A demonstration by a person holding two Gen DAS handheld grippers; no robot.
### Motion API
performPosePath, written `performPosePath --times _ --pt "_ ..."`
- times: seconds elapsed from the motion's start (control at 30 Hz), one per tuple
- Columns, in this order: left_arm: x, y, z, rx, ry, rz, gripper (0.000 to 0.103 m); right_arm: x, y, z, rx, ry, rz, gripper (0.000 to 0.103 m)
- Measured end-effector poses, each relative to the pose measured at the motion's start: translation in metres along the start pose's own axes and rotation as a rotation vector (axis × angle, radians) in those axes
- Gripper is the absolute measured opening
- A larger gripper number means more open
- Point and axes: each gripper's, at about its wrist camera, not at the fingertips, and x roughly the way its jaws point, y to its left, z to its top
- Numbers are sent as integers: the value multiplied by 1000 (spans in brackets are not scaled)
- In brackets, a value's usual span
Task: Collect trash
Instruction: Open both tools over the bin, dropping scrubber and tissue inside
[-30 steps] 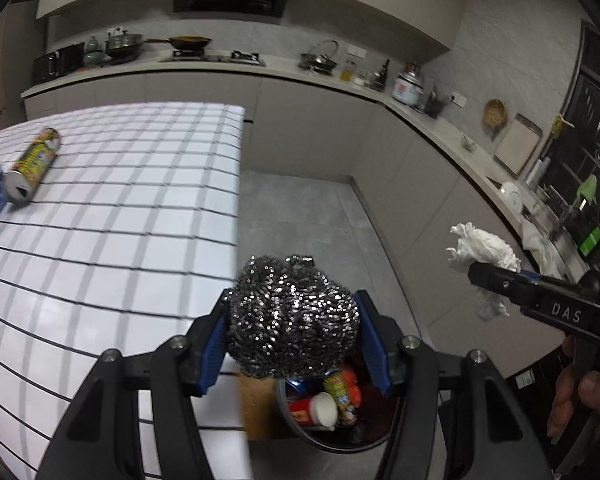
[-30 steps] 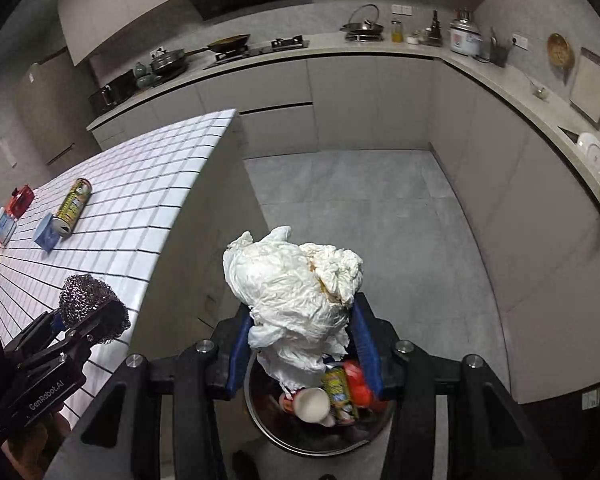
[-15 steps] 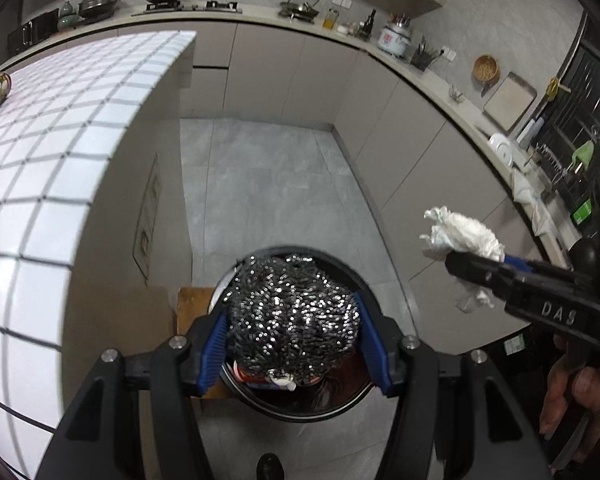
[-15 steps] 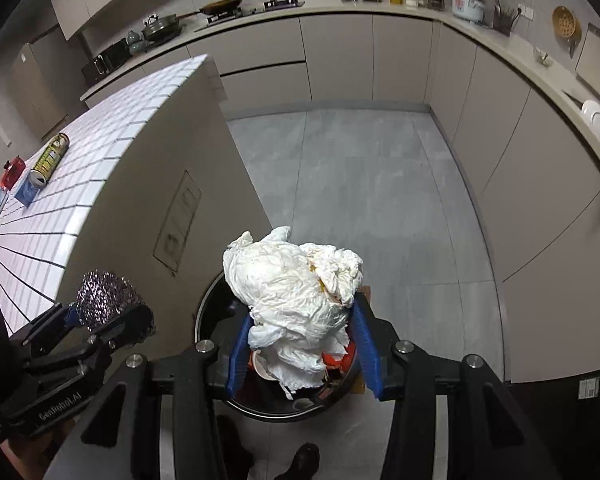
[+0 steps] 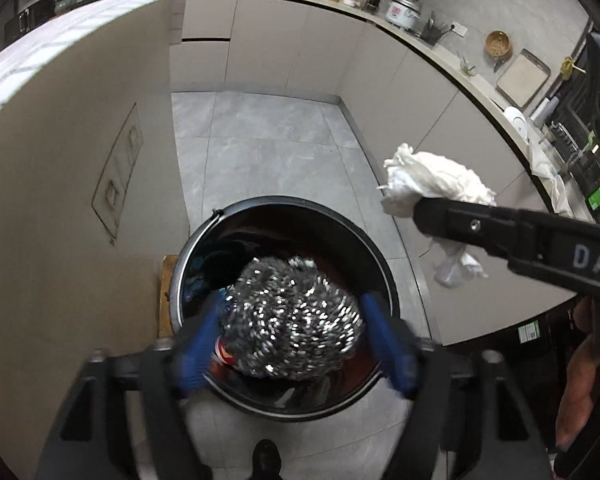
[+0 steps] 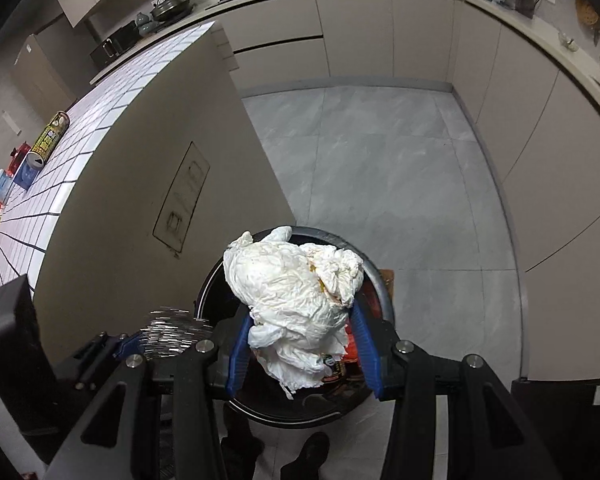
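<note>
Your left gripper (image 5: 292, 336) has just been opening, letting go of the steel scrubber (image 5: 292, 320) over the bin (image 5: 384, 268). Your right gripper (image 6: 300, 344) grips the paper wad (image 6: 292, 292) toward the bin's 3 o'clock rim, it seems; released there, it may fall outside.

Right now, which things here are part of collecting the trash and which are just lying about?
Part of the job:
- steel wool ball between the left gripper jaws, which have just been opening
- crumpled tissue wad, clamped in the right gripper
- trash bin below both

Just lying about:
- can lying on the tiled counter
- rice cooker
</note>
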Motion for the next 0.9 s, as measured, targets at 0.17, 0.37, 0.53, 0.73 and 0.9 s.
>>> performPosePath --times 0.17,0.37,0.53,0.73,0.9 --pt "-7 13 3 -25 -15 100 95 10 2 9 37 -6 69 101" --pt "-27 9 4 -10 -42 111 95 -13 -2 14 77 -49 67 101" --pt "-47 3 8 -3 -81 103 95 -43 -3 15 88 -100 54 101" --pt "-70 -3 17 4 -132 110 95 -69 1 19 89 -144 33 101" --pt "-79 -4 26 12 -158 106 95 -84 7 20 85 -161 31 101"
